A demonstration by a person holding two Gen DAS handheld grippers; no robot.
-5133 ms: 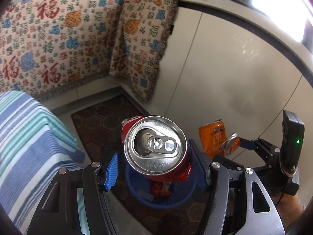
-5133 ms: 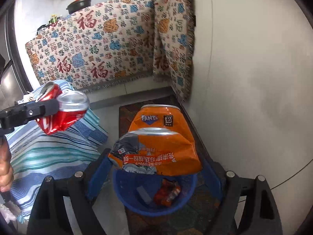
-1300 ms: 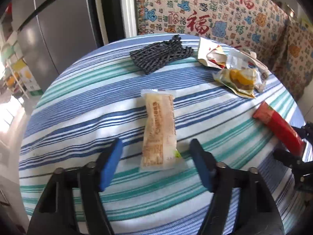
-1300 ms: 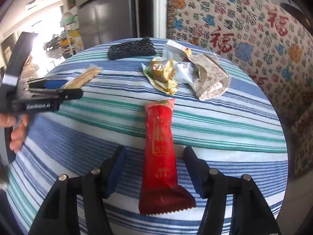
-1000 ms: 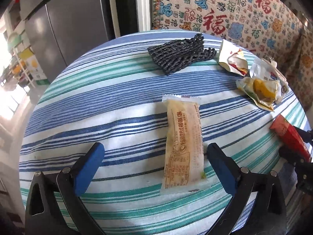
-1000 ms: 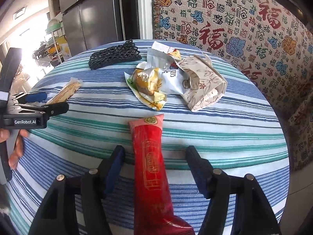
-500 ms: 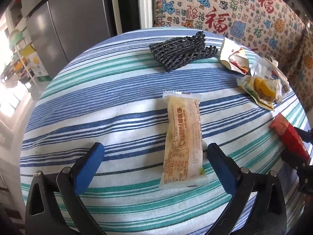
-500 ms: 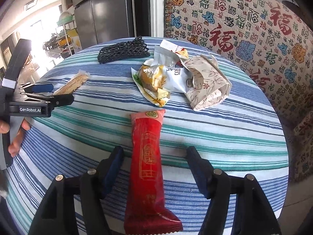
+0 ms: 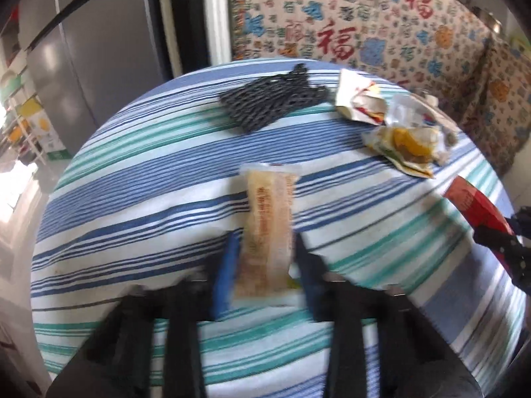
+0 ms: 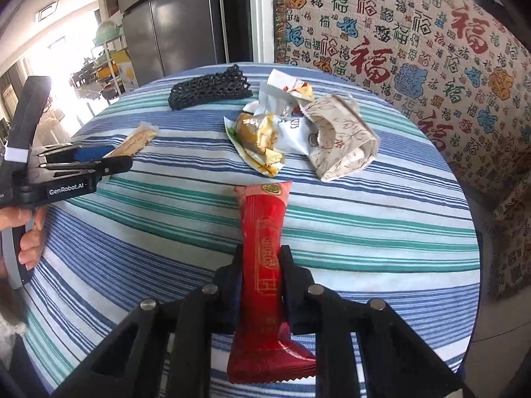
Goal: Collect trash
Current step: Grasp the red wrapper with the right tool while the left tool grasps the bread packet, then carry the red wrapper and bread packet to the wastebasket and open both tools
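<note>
Right wrist: red wrapper (image 10: 264,248) pinched between closing claw (image 10: 260,258) pads.

Long red wrapper (image 10: 265,258) flat on the striped tabletop (image 10: 381,232), squeezed at its middle. Pale yellow wrapper (image 9: 267,235) flat too, pinched near its low end. Crumpled wrappers (image 10: 298,132) and black netting (image 10: 209,91) farther back.

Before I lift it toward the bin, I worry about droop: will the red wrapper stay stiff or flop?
Likely floppy: the red wrapper is thin crinkled film, pinched mid-length as the right hand-held gripper closes. Both ends overhang, so they may sag. It looks flat, so probably light.
</note>
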